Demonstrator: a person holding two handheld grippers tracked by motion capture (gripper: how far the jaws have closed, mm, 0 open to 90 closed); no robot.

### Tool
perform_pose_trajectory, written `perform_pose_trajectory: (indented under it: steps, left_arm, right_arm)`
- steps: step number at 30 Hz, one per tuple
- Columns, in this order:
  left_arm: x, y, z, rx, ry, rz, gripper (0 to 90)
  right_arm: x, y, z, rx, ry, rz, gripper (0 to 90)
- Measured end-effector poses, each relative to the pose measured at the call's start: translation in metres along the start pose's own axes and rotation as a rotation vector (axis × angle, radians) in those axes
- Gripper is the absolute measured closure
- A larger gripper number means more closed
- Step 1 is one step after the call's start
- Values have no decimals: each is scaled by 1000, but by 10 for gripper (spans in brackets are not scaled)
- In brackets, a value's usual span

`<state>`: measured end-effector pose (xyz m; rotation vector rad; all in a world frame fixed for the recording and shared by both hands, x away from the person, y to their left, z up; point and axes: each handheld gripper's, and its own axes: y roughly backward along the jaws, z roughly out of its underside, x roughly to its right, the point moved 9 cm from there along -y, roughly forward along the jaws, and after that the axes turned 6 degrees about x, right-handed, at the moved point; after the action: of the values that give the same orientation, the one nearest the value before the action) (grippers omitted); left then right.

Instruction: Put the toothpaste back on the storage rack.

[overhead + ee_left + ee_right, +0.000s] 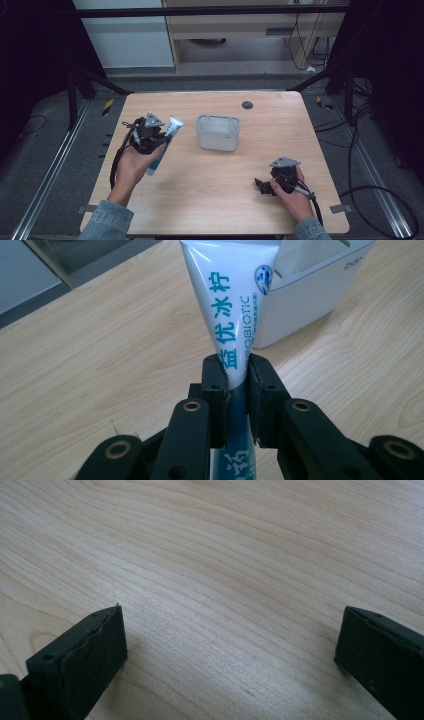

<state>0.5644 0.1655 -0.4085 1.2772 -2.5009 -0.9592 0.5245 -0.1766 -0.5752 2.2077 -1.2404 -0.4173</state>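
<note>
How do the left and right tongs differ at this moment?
The left tongs are shut on a white and blue tube; the right tongs stand wide open with nothing between them. The left are raised beside the box; the right sit low over the table. Both have black jaws.

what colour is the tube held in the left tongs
White with teal-blue lettering; the tube shows best in the left gripper view.

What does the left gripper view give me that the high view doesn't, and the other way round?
Left gripper view alone: the teal print on the toothpaste tube and the two black fingers pinching it at mid-length.

High view alone: the right gripper low over the table, its fingers apart with nothing between them, both hands, and the dark round spot behind the bin.

Both: the tube shut in the left gripper and the white plastic bin on the wooden table.
</note>
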Motion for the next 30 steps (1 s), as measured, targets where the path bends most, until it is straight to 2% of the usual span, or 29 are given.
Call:
perform_pose_trajectory:
  steps: [5,10,13,18,24,30]
  left_arm:
    - [3,-1,-11,14,-14,11,792]
    - [3,-9,-21,37,2,18,792]
    - [5,-9,-29,62,11,38,792]
    - [10,-8,-40,66,-25,39,793]
    - [13,-10,-56,97,-19,48,793]
    - [18,-9,-72,114,-32,55,793]
  right_arm:
    - [0,0,0,0,1,1,4]
    - [2,0,0,-1,-6,8,4]
    - [2,0,0,-1,-10,12,4]
    - [2,0,0,-1,-10,13,4]
    - [2,0,0,-1,-10,11,4]
    - [2,0,0,-1,-9,12,4]
